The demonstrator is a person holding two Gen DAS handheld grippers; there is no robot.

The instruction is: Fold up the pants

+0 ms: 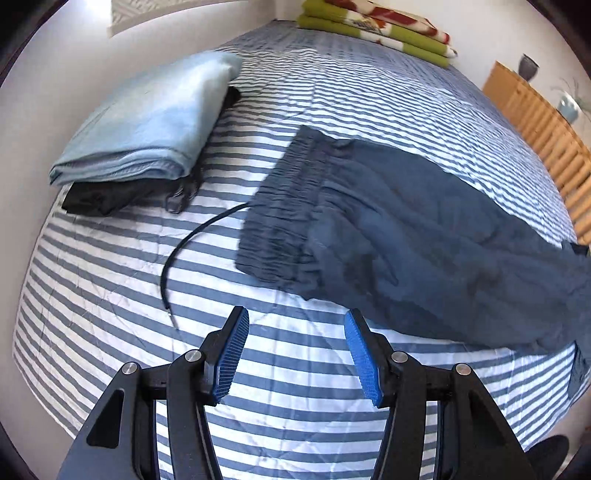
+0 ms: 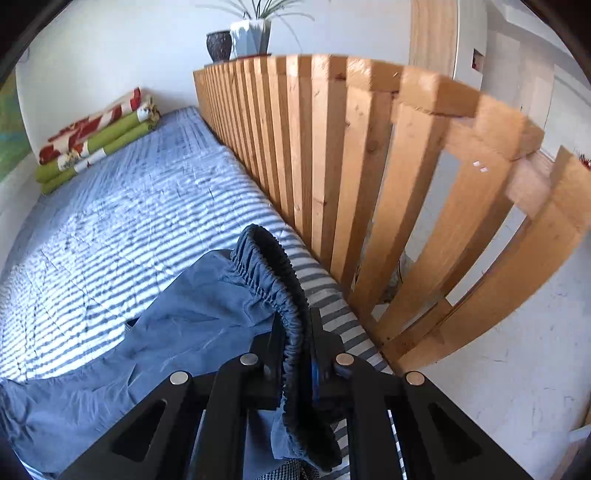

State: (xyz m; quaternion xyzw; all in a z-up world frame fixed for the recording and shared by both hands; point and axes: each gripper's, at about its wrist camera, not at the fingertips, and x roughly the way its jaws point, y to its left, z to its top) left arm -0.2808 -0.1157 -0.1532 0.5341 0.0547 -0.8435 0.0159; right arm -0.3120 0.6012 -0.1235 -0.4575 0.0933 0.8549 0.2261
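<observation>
The pants [image 1: 388, 221] are dark blue, thin and creased, and lie on the striped bed [image 1: 110, 295] with the gathered waistband [image 1: 280, 206] toward the bed's middle and the legs running off toward the slatted side. A black drawstring [image 1: 192, 240] curls out of the waistband across the sheet. In the left wrist view the far end of the legs runs off the frame's right edge, so their full length does not show.

In the right wrist view the pants [image 2: 177, 325] look paler blue, and an elastic cuff [image 2: 288, 306] rises in an arch out of the right gripper [image 2: 295, 369]. Its jaws are nearly closed and pinch that cuff between them; the pads are mostly covered by the gathered cloth, with only a sliver of blue pad showing. Which leg the cuff belongs to cannot be told.

The left gripper [image 1: 295, 354] hangs over bare sheet just beside the pants' near edge, its blue pads [image 1: 231, 354] standing about half apart with nothing between them.

Farther out, a folded light blue cloth [image 1: 155, 118] sits on a black garment [image 1: 110, 195] near the wall side of the bed; little of the black one shows. A folded green and red blanket [image 1: 376, 26] lies at the far end. A wooden slat rail [image 2: 332, 166] borders the bed, with two pots [image 2: 240, 40] on top; the plant is cut off by the frame. Both views are a little blurred.
</observation>
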